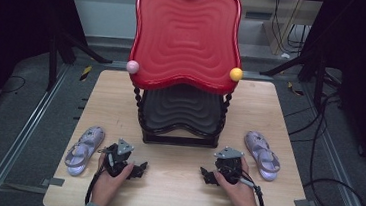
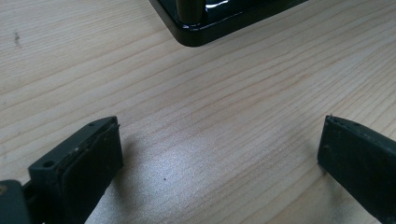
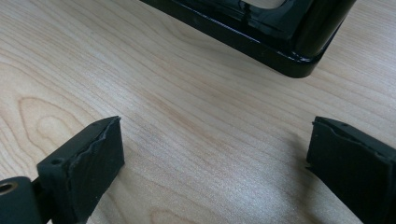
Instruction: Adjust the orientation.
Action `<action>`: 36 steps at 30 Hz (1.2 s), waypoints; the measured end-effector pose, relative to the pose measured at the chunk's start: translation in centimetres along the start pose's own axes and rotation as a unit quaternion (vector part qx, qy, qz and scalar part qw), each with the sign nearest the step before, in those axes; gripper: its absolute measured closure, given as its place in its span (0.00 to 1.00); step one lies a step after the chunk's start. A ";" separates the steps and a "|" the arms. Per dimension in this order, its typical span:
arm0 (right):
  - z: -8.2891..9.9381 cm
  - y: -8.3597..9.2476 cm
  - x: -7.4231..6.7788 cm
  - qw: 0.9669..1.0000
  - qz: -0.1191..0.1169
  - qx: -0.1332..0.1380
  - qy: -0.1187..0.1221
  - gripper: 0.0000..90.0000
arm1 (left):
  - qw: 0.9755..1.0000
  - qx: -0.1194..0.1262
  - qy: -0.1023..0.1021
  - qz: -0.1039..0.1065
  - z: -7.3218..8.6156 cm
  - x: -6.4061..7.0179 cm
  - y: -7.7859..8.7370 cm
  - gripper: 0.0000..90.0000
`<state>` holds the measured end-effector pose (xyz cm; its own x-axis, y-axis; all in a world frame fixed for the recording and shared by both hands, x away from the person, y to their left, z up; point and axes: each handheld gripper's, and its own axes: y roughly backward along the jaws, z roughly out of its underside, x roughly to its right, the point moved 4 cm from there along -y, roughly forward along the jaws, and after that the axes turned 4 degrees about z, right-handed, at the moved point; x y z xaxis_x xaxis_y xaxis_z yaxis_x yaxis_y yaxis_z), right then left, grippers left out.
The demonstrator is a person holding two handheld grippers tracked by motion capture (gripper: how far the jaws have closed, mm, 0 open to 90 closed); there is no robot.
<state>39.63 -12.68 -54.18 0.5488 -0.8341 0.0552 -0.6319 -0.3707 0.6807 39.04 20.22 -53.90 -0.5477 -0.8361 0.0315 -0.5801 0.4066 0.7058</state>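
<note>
Left gripper (image 1: 137,169) and right gripper (image 1: 208,176) rest on the table (image 1: 173,192), fingers apart, empty. Sandals lie at nine (image 1: 84,149) and three o'clock (image 1: 262,155). No readable writing.

Place: a lab or studio recording bay.
Signs: black stand legs (image 1: 76,43) far left, loose cables (image 1: 328,146) on grey floor right, taped-down wooden table (image 1: 173,192).

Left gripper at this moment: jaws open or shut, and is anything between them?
Open. In the left gripper view the left gripper has its two black jaws standing wide apart, with bare light wooden table between them and nothing held.
</note>
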 end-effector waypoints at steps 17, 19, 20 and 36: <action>0.0 0.0 0.0 1.000 0.000 0.000 0.003 0.05 | 0.995 -0.079 -0.028 -0.061 -5.2 -3.4 9.7 0.07; 0.1 0.1 0.0 1.000 -0.001 0.000 0.003 0.05 | 0.995 -0.069 -0.017 -0.072 -5.3 -4.6 11.7 0.08; 0.1 0.1 0.0 1.000 -0.001 0.000 0.002 0.05 | 0.995 -0.065 -0.012 -0.074 -5.3 -5.0 12.3 0.09; 0.1 0.1 0.0 1.000 -0.001 0.000 0.003 0.05 | 0.989 -0.098 0.022 -0.112 -2.9 -11.6 18.6 0.35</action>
<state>39.58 -12.76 -54.18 0.5528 -0.8313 0.0574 -0.6308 -0.3724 0.6808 36.31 36.38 -39.03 -0.3884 -0.9145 -0.1135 -0.5542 0.1334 0.8216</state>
